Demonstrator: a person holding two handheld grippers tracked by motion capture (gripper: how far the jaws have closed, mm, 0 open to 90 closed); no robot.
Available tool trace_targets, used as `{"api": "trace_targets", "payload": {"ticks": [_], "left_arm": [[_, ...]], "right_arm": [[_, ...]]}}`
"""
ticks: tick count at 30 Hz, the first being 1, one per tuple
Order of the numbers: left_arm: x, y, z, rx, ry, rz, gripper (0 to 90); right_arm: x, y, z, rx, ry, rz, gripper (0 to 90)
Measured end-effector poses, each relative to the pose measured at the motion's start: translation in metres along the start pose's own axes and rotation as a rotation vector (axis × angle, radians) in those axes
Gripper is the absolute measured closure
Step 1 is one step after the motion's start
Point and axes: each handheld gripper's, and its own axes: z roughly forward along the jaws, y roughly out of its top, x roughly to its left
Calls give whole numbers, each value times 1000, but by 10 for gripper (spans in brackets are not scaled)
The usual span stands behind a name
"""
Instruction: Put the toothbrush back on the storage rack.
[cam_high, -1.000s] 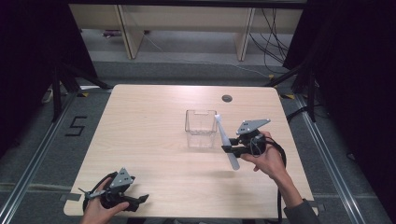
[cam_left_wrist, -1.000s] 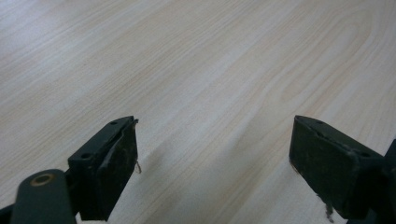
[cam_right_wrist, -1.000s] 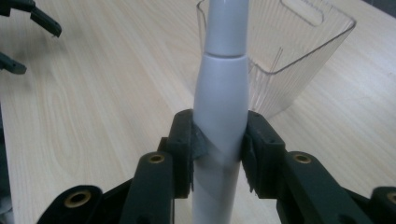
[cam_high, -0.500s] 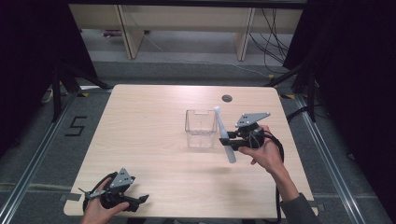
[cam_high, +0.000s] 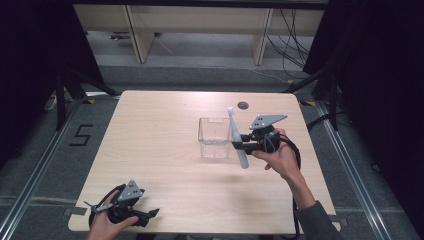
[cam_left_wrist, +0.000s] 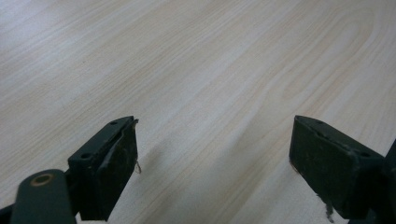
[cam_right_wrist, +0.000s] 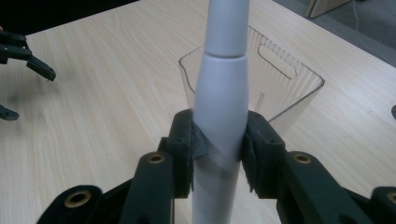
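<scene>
Right gripper (cam_high: 239, 145) pinches a white toothbrush handle (cam_high: 236, 137) between its two black jaws, holding it nearly upright just beside the right wall of the clear plastic box (cam_high: 214, 138) in the middle of the wooden table (cam_high: 160, 130). Left gripper (cam_high: 150, 214) rests at the table's near left edge, jaws spread wide over bare wood.

A clear box (cam_high: 215, 137) stands right of the frame's middle on the table (cam_high: 150, 130). Just right of it, the right gripper (cam_high: 238, 145) holds a toothbrush (cam_high: 237, 137) upright. The left gripper (cam_high: 145, 216) sits at the lower left.
</scene>
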Motion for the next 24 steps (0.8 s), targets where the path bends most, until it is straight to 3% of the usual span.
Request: {"api": "trace_targets", "payload": {"ticks": [2,4,6,7,12,13,14,17,20,24], "left_arm": [[-1,0,0,-8,-2,-7,150],[-2,0,0,-17,-8,-15,150],[-2,0,0,-18,-8,-14,150],[-2,0,0,-19,-7,-16,150],[-1,0,0,-11,-2,-11,150],[-1,0,1,-17,-4,-17,150],[-2,0,1,-14,-1,-17,150],[-2,0,1,-19,-3,-22,150],[0,0,0,-6,0,-3,150],[-2,0,1,-20,-4,-22,150]], "right_arm": [[2,2,-1,0,-3,30,670],[0,4,-1,-15,-2,0,670],[2,6,-1,-12,8,23,670],[1,8,-2,-23,0,3,670],[2,14,-5,-24,-2,21,670],[1,17,-4,-55,-3,6,670],[1,18,-5,-49,-7,-3,670],[2,23,-6,-64,-1,21,671],[1,28,-8,-85,4,11,670],[0,36,-9,-98,-5,1,670]]}}
